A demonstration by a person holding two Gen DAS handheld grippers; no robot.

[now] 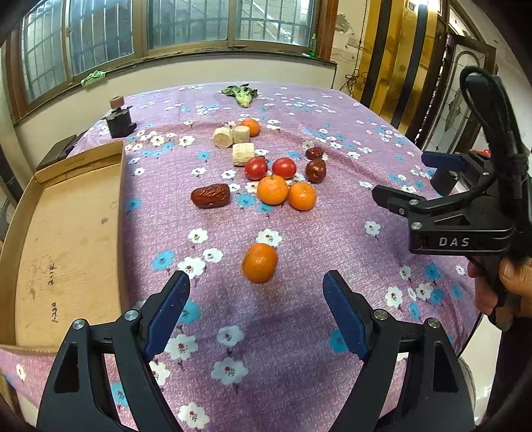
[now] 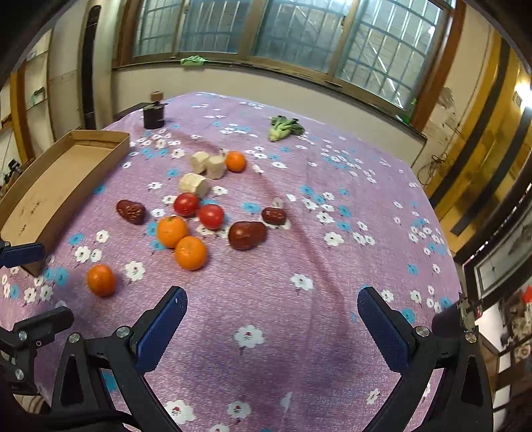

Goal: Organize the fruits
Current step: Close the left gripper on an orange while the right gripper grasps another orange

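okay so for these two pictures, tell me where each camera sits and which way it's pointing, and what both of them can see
Left wrist: sits on the left gripper, open, facing across the table toward the window; the lone orange lies just ahead, cardboard tray left, right gripper and hand at right.
Right wrist: sits on the right gripper, open, facing the same way from further right; the left gripper's fingertip shows at left.
Shared: lone orange, fruit pile, tray, leafy green.

Barred windows (image 2: 299,30) run above a cream wall (image 1: 199,76), with golden panels (image 1: 399,50) alongside.
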